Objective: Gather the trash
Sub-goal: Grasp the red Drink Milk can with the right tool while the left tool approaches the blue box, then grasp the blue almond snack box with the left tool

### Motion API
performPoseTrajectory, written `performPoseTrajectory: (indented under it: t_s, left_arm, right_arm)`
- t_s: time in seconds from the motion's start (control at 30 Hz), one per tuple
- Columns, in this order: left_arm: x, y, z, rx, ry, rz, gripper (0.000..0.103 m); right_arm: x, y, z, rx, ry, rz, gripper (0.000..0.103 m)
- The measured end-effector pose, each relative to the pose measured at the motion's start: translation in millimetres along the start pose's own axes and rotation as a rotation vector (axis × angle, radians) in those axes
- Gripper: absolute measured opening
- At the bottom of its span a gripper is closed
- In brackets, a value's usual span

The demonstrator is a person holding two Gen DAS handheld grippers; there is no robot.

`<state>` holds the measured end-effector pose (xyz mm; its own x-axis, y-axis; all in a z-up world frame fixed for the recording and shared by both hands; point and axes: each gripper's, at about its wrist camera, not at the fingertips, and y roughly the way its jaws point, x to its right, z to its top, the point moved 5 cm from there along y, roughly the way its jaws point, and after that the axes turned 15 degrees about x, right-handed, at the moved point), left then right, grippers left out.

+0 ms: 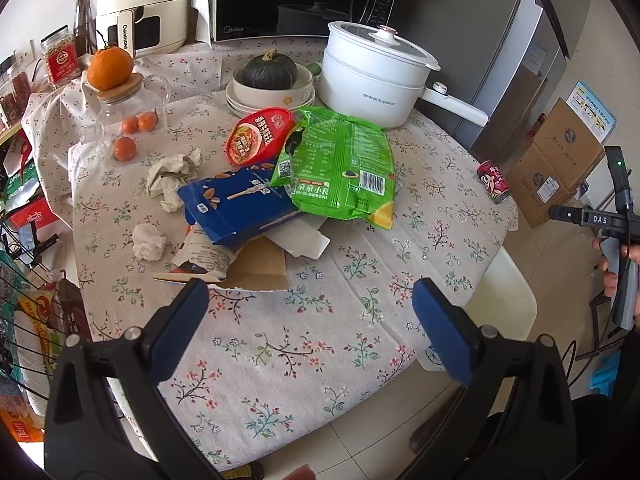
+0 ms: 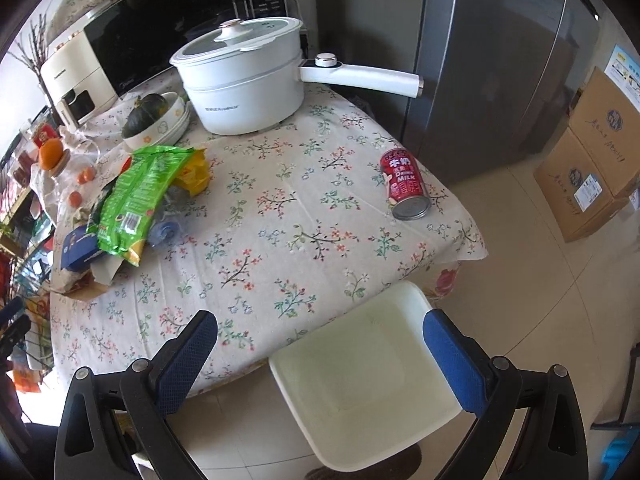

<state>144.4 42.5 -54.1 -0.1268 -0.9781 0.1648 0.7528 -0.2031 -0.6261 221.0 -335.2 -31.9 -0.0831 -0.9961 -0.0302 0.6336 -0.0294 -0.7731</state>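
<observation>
Trash lies piled on the floral tablecloth: a green snack bag (image 1: 340,168) (image 2: 136,196), a blue carton (image 1: 236,208) (image 2: 78,248), a red instant-noodle lid (image 1: 260,134), torn brown cardboard (image 1: 256,268), and crumpled tissues (image 1: 172,176). A red milk can (image 2: 406,182) (image 1: 495,182) lies on its side near the table's right edge. My left gripper (image 1: 310,320) hangs open just short of the pile, holding nothing. Over the table's front edge and a white chair, my right gripper (image 2: 320,340) is open and holds nothing.
A white electric pot (image 1: 372,80) (image 2: 244,80), a bowl holding a dark squash (image 1: 270,76), a glass jar with oranges (image 1: 128,108), a microwave and an air fryer stand at the back. The white chair (image 2: 360,380) sits by the table's front. Cardboard boxes (image 2: 592,160) stand right.
</observation>
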Motion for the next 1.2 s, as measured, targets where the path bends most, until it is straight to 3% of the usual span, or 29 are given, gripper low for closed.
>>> performPoseTrajectory:
  t_s: [0.2,0.37,0.5,0.6,0.87,1.03,1.2]
  left_arm:
    - [-1.6,31.3,1.1,-0.035,0.022,-0.013,0.101]
    - [-4.7,53.4,4.7,-0.091,0.032,-0.041,0.101]
    - [-18.2,66.6,6.6,-0.101,0.075,-0.008,0.101]
    - [-31.9,75.0,6.3,-0.114,0.080,0.012,0.101]
    - [-68.2,85.0,10.3,-0.122,0.133,0.064,0.101]
    - [-89.4,87.1,8.4,-0.131,-0.012,0.022,0.101]
    - [-101.5,93.4,9.4,-0.120,-0.201,-0.038,0.087]
  right_arm:
    - [47.0,81.9,30.4,-0.038,0.069,-0.011,0.092]
    - [53.4,143.2,40.7,-0.082,0.034,-0.029,0.074]
    - [55.9,179.1,42.1,-0.104,0.011,-0.067,0.069]
    - [56.7,194.5,40.5,-0.113,0.034,-0.063,0.057]
    - [46.0,190.6,38.2,-0.086,0.041,-0.046,0.053]
    - [32.6,163.4,26.4,-0.098,0.082,-0.009,0.053]
    - [3.2,125.4,12.3,-0.096,0.060,0.037,0.053]
